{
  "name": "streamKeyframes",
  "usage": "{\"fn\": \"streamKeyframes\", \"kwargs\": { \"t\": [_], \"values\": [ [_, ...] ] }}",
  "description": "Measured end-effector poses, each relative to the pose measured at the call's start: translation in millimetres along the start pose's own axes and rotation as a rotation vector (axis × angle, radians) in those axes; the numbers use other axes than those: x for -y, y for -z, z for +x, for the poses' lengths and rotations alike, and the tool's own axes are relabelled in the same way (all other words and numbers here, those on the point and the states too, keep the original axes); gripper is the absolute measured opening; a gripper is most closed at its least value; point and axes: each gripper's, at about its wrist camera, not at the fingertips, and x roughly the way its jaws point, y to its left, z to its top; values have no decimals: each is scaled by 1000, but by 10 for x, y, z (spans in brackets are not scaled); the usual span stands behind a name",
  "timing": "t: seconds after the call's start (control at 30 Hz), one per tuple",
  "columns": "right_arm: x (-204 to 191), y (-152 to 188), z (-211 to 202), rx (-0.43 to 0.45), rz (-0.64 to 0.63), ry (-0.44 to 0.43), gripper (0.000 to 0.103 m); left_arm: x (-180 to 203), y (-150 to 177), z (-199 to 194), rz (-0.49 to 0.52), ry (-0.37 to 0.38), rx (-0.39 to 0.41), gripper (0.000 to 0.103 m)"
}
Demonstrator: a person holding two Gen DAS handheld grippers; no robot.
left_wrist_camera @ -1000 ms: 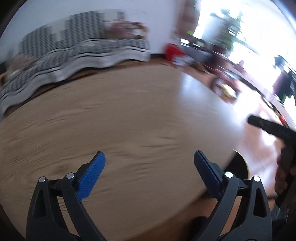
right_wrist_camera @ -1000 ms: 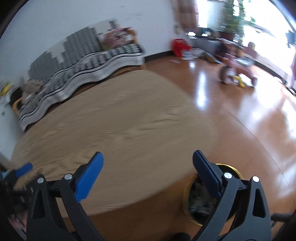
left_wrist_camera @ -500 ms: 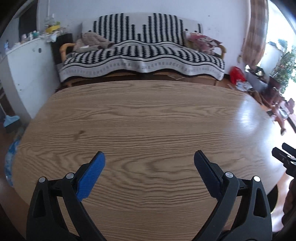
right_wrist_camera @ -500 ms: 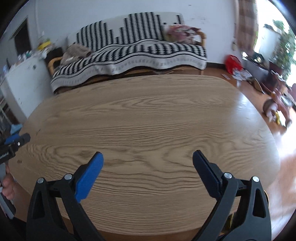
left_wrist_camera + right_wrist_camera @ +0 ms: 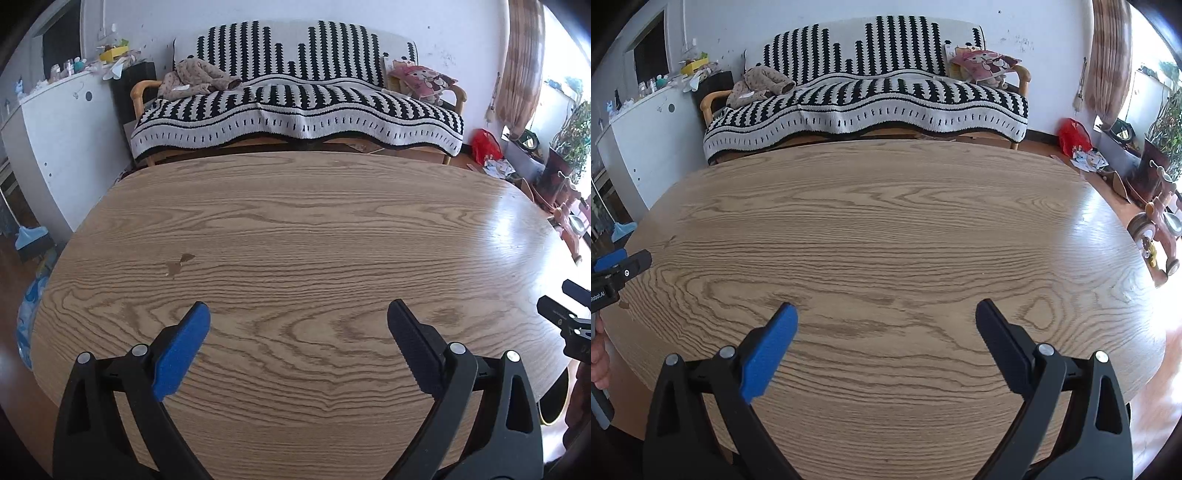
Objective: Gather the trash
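Observation:
My left gripper (image 5: 298, 317) is open and empty above the near part of a bare oval wooden table (image 5: 314, 236). My right gripper (image 5: 885, 316) is open and empty over the same table (image 5: 886, 229). The right gripper's tip shows at the right edge of the left wrist view (image 5: 565, 314); the left gripper's tip shows at the left edge of the right wrist view (image 5: 617, 269). A small brown stain (image 5: 177, 264) marks the tabletop. A dark round bin with a yellow rim (image 5: 552, 400) sits on the floor below the table's right edge. No trash shows on the table.
A sofa with a black-and-white striped cover (image 5: 295, 99) stands behind the table. A white cabinet (image 5: 55, 125) is at the left. A red bag (image 5: 1073, 134), scattered papers and a tricycle (image 5: 1156, 225) are on the floor at the right.
Both views swung left from the floor and bin on the right to face the table and sofa squarely. Both grippers stayed open and empty.

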Motion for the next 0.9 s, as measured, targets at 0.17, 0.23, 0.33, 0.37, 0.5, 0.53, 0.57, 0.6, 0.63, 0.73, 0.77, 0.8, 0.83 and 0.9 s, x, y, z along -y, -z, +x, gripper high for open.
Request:
{"fn": "streamKeyframes", "kwargs": {
  "t": [0.17,0.23,0.33,0.37,0.5,0.53,0.57,0.6,0.63,0.73,0.77,0.8,0.83,0.9],
  "values": [
    [19,29,-35,9,-6,5,94,3,-2,28,-6,-8,-5,94],
    [42,38,-50,11,-4,6,94,8,-5,31,-7,-8,-4,94],
    [66,46,-72,14,3,7,94,10,-7,35,-7,-7,-5,94],
    [79,48,-77,15,5,7,94,12,-6,34,-8,-7,-5,94],
    [104,56,-90,13,6,11,94,16,-3,36,-7,-7,-5,94],
    [100,61,-98,14,6,11,94,13,-5,39,-7,-6,-6,94],
    [103,63,-102,14,6,10,94,14,-4,39,-7,-5,-6,94],
    [99,61,-99,14,6,12,94,23,-3,35,-7,-6,-6,94],
    [101,60,-100,15,6,12,94,23,-2,34,-7,-5,-5,94],
    [115,61,-112,15,7,13,94,36,-4,32,-3,-5,-4,94],
    [120,62,-115,14,7,13,94,43,0,30,-3,-5,-3,94],
    [117,59,-115,14,7,13,94,46,0,35,-2,-6,-4,94],
    [115,58,-115,15,8,13,94,46,3,29,-3,-6,-5,94],
    [120,60,-122,18,7,12,94,70,10,18,-2,-7,-7,94]
  ]
}}
